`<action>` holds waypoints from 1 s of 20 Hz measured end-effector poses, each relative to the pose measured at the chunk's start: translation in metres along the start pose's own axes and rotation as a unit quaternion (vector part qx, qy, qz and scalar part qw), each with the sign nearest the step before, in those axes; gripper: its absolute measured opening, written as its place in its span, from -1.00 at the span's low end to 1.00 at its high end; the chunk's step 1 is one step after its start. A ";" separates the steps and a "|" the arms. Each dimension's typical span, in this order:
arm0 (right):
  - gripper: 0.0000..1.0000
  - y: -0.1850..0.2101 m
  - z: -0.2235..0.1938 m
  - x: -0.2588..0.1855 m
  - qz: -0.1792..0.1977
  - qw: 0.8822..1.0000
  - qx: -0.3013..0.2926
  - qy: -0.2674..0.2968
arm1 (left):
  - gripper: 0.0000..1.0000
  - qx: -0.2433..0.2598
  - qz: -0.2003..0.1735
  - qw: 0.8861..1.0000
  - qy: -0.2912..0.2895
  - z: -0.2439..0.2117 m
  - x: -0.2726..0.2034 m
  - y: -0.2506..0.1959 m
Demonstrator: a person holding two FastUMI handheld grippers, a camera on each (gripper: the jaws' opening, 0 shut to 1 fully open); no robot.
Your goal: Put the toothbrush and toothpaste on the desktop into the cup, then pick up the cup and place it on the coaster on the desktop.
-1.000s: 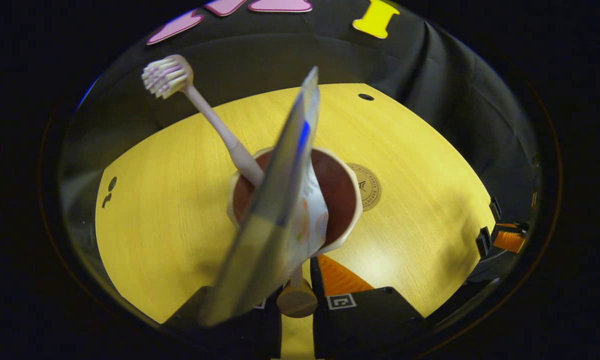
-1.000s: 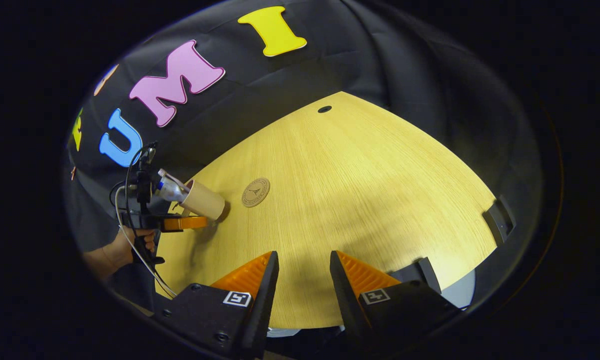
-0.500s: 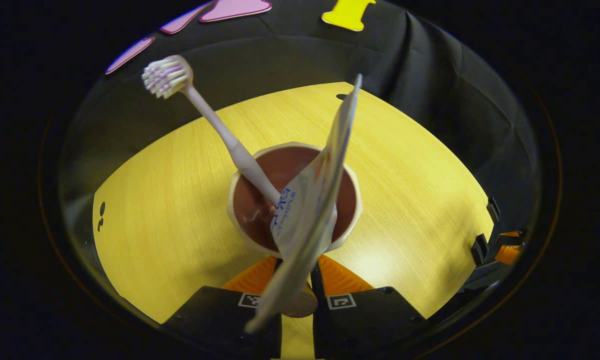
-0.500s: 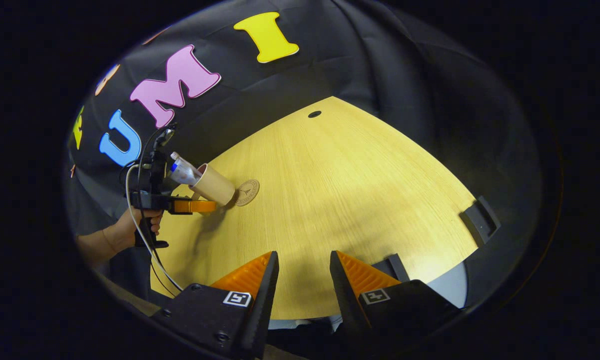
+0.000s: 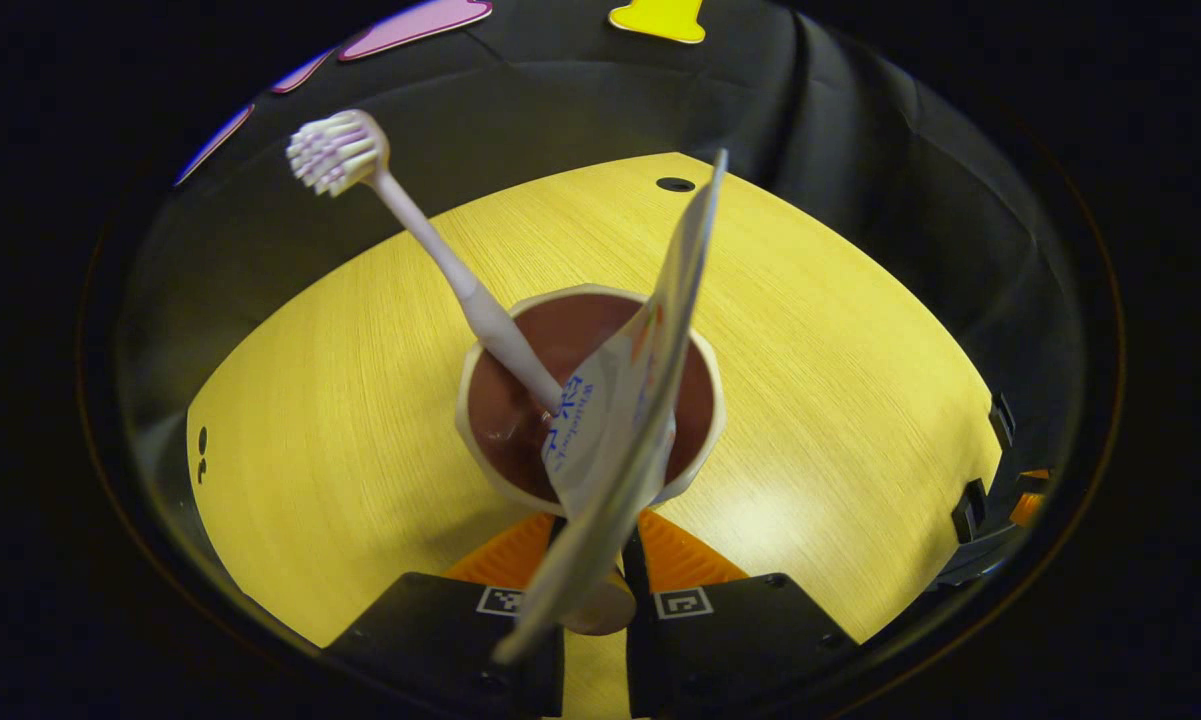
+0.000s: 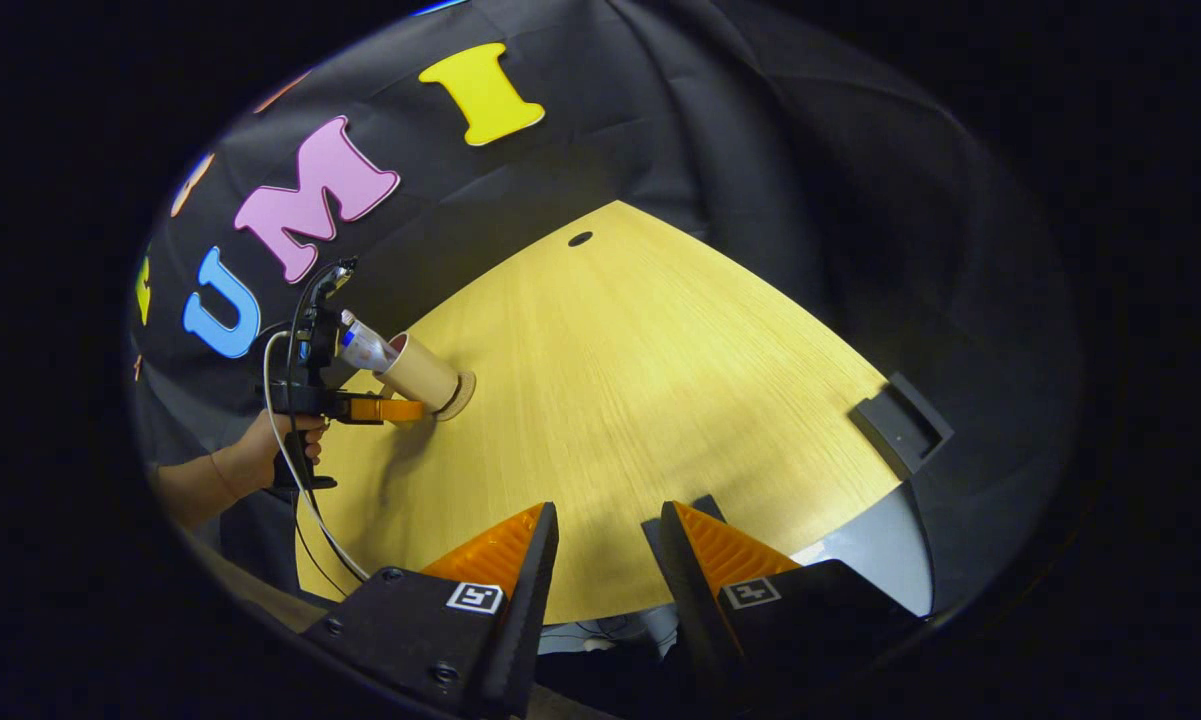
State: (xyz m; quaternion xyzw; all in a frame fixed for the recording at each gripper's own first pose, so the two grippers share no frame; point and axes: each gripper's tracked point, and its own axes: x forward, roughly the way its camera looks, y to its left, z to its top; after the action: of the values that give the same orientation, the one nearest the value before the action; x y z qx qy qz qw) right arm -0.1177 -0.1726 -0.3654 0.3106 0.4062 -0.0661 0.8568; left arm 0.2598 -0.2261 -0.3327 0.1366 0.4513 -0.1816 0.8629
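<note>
On the yellow desktop (image 6: pixel 660 380) we see the cup (image 5: pixel 590 400) on the coaster (image 6: pixel 459 395), toothbrush (image 5: pixel 430 245) and toothpaste (image 5: pixel 630 400) inside; left gripper (image 5: pixel 595 560) grips its handle (image 5: pixel 595 608); right gripper (image 6: pixel 605 560) half open, empty.

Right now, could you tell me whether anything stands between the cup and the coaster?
Nothing visible does. The left gripper holds the cup right over the coaster, whose edge peeks out beside its base on the bare desktop.

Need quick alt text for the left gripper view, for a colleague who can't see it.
The left gripper holds a cup above the wooden desktop. A toothbrush and a toothpaste tube stand in the cup, leaning apart.
</note>
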 end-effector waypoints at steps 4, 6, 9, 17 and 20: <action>0.29 -0.014 -0.001 -0.002 -0.009 1.000 0.008 -0.003 | -0.51 0.007 0.006 1.000 0.009 0.004 0.007 -0.009; 0.29 -0.020 -0.001 -0.003 -0.011 1.000 0.011 -0.004 | -0.51 0.010 0.013 1.000 0.006 0.001 0.008 -0.018; 0.29 -0.024 -0.001 0.000 -0.012 1.000 0.017 -0.003 | -0.50 0.011 0.022 1.000 0.009 -0.003 0.011 -0.030; 0.29 -0.022 0.003 0.008 -0.003 1.000 0.010 0.001 | 0.00 -0.006 0.025 1.000 0.016 0.020 0.049 -0.036; 0.29 -0.021 0.005 0.011 -0.001 1.000 0.010 0.001 | 0.30 -0.003 0.017 1.000 0.013 0.018 0.040 -0.039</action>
State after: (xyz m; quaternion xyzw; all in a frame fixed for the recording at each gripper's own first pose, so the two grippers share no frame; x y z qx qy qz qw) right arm -0.1151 -0.1913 -0.3810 0.3187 0.4063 -0.0710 0.8534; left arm 0.2766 -0.2762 -0.3591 0.1441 0.4606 -0.1642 0.8603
